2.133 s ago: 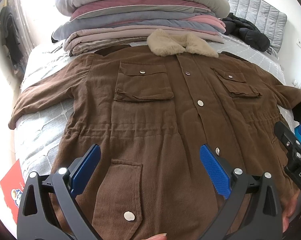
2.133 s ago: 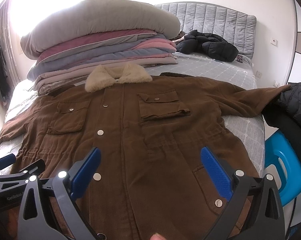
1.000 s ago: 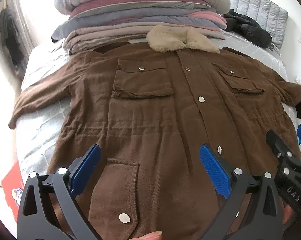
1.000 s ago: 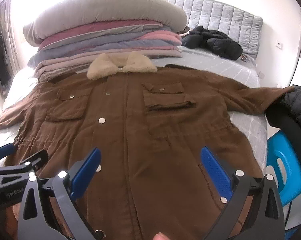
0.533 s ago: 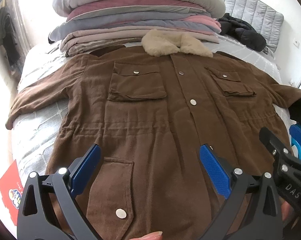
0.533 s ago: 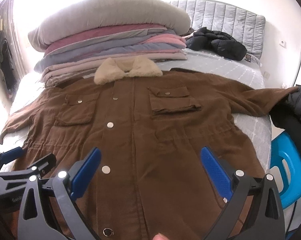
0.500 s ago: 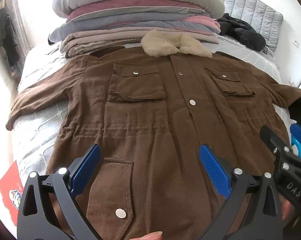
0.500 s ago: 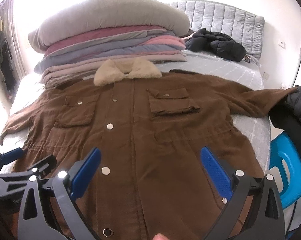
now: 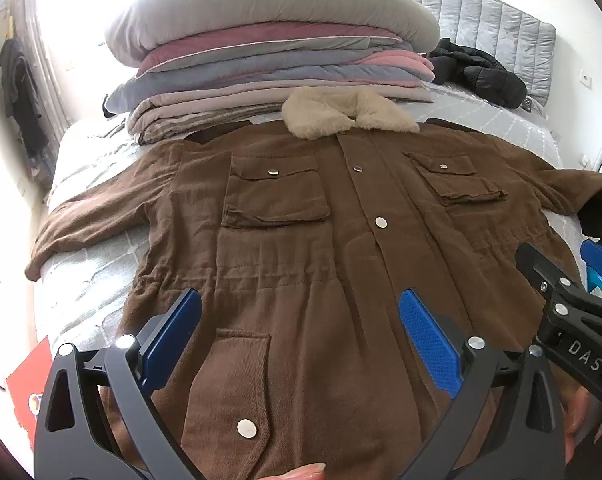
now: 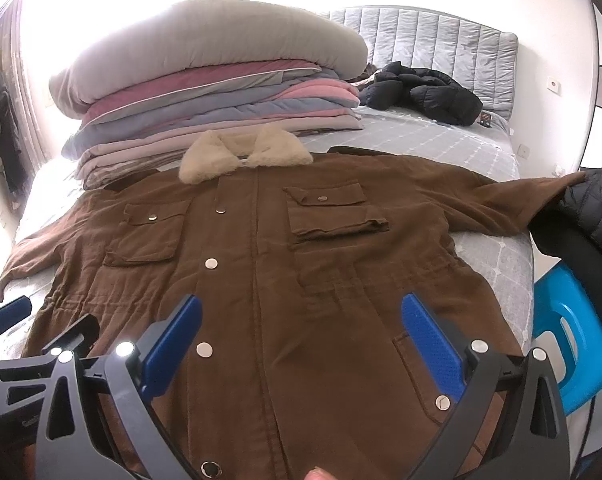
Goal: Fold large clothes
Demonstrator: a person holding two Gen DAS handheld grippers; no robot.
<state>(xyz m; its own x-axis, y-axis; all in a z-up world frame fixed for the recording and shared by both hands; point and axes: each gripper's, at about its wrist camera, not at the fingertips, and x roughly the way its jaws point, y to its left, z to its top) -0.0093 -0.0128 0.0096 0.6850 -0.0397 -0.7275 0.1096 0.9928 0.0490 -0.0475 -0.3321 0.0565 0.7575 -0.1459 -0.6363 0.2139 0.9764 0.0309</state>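
Observation:
A large brown jacket [image 9: 301, 248] [image 10: 285, 264] with a cream fleece collar [image 9: 347, 118] [image 10: 243, 156] lies flat and buttoned, front up, on a grey bed, both sleeves spread outward. My left gripper [image 9: 301, 326] hovers open above the lower left part near a hem pocket [image 9: 233, 384], holding nothing. My right gripper [image 10: 301, 328] hovers open above the lower right part, also with nothing between its blue pads. Each gripper shows at the edge of the other's view: the right one [image 9: 569, 316], the left one [image 10: 25, 344].
A tall stack of folded quilts [image 9: 277, 60] [image 10: 217, 92] sits behind the collar. A black puffer jacket [image 10: 421, 94] lies by the grey headboard [image 10: 433, 40]. A blue plastic stool [image 10: 569, 328] and a dark coat [image 10: 597, 208] stand right of the bed; a red item [image 9: 29, 384] lies on the floor at left.
Both grippers have drifted slightly over the jacket's lower part, staying open. The jacket itself lies as before.

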